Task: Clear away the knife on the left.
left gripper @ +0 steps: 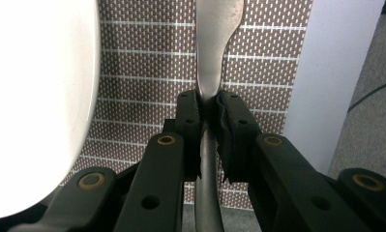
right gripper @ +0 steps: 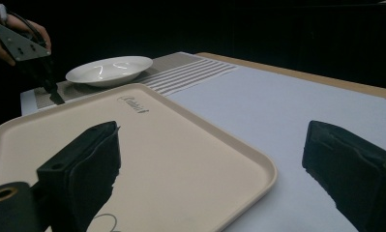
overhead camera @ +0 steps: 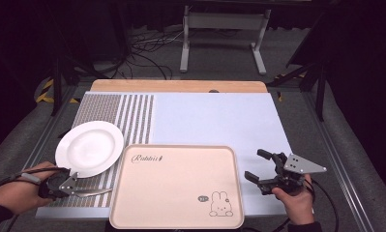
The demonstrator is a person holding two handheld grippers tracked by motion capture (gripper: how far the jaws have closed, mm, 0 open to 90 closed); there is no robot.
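Observation:
A metal knife (overhead camera: pixel 95 192) lies on the striped placemat (overhead camera: pixel 132 116) at the front left, between the white plate (overhead camera: pixel 89 147) and the beige tray (overhead camera: pixel 181 148). My left gripper (overhead camera: pixel 77 189) is shut on its handle. In the left gripper view the pads (left gripper: pixel 229 116) press both sides of the knife (left gripper: pixel 215 43), with the plate (left gripper: pixel 36 96) at the left. My right gripper (overhead camera: pixel 256 164) hovers open just right of the tray with nothing between its jaws. In the right gripper view it (right gripper: pixel 212 135) looks across the tray (right gripper: pixel 147 159) to the plate (right gripper: pixel 108 70) and the left gripper (right gripper: pixel 52 89).
A pale blue mat (overhead camera: pixel 215 121) covers the table's middle and right. The tray carries a rabbit drawing (overhead camera: pixel 220 204) near its front right corner. The wooden table edge (overhead camera: pixel 181 86) runs along the back, with a stand and cables on the floor beyond.

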